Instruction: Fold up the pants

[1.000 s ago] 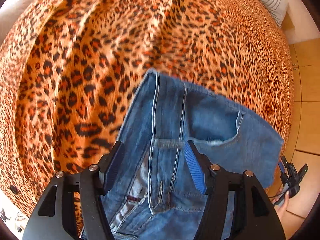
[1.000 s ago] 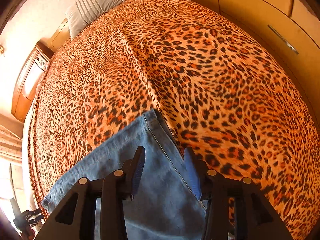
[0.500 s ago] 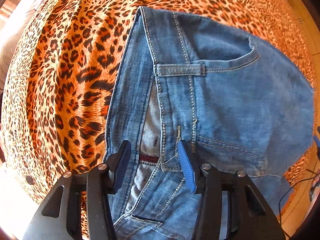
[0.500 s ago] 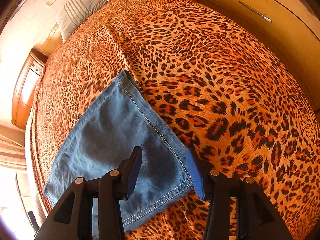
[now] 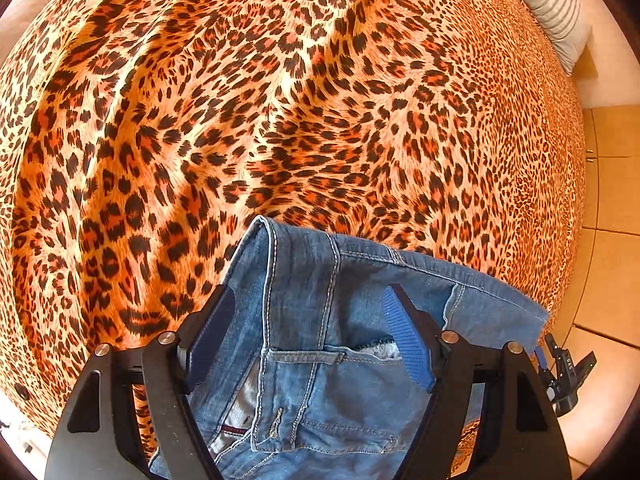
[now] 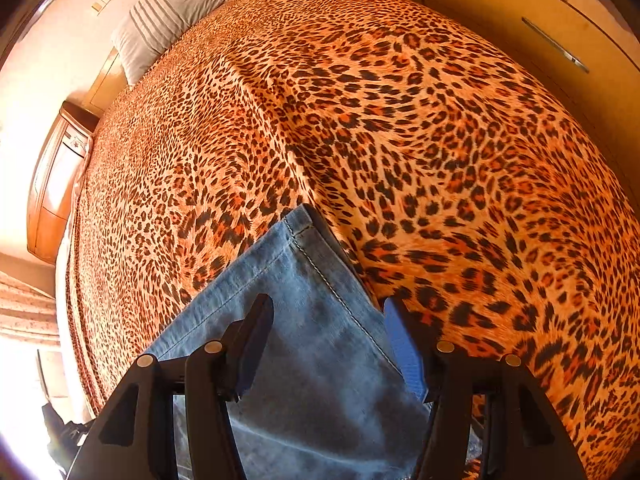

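Folded blue jeans [image 5: 320,340] lie on the leopard-print bedspread [image 5: 280,120] near the bed's edge. In the left wrist view I see the waistband end with a belt loop and pocket. My left gripper [image 5: 308,320] is open, its jaws standing either side of the waistband just above the cloth. In the right wrist view the jeans [image 6: 312,340] show a hemmed leg corner pointing away. My right gripper [image 6: 328,332] is open over that corner, its right finger at the denim's stitched edge.
A striped grey pillow [image 6: 164,20] lies at the head of the bed. A wooden nightstand [image 6: 56,184] stands beside it. Wardrobe doors [image 6: 560,40] run along the far side. Tiled floor [image 5: 608,240] shows past the bed's edge.
Both grippers have pulled back and tilted up, so the jeans sit lower in each view and more bedspread shows. Both stay open. The jeans lie as before.
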The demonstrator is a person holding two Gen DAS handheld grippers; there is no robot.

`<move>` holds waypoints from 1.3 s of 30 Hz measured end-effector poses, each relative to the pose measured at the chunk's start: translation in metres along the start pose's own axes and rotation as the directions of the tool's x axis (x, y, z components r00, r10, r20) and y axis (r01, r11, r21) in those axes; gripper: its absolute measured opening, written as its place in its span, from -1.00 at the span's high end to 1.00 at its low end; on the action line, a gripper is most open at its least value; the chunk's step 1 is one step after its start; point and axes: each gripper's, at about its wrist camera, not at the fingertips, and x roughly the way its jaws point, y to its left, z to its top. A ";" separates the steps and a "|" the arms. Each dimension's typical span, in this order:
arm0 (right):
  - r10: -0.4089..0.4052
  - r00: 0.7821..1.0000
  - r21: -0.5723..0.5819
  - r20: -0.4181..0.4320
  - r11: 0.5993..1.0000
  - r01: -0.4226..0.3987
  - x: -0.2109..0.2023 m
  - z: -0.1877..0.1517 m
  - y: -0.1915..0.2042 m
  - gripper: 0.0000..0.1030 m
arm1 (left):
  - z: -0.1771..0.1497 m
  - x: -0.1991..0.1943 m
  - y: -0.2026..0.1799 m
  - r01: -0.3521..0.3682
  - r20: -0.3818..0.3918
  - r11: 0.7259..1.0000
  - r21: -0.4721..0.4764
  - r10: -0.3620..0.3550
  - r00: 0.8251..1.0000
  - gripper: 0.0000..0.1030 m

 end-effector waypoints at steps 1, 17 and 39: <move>-0.006 1.000 -0.007 0.000 1.000 0.006 0.003 0.003 0.003 -0.16 | -0.002 -0.002 0.005 -0.003 -0.005 1.000 0.002 0.003 1.000 -0.48; -0.218 0.976 -0.312 0.006 0.927 0.209 0.053 0.008 0.072 -0.50 | 0.031 0.030 -0.020 -0.118 -0.088 0.993 0.011 0.119 0.989 -0.64; -0.034 0.981 -0.358 0.192 0.928 0.102 -0.063 -0.070 0.074 0.91 | -0.073 -0.087 -0.106 -0.180 0.287 0.948 0.262 0.101 0.952 0.75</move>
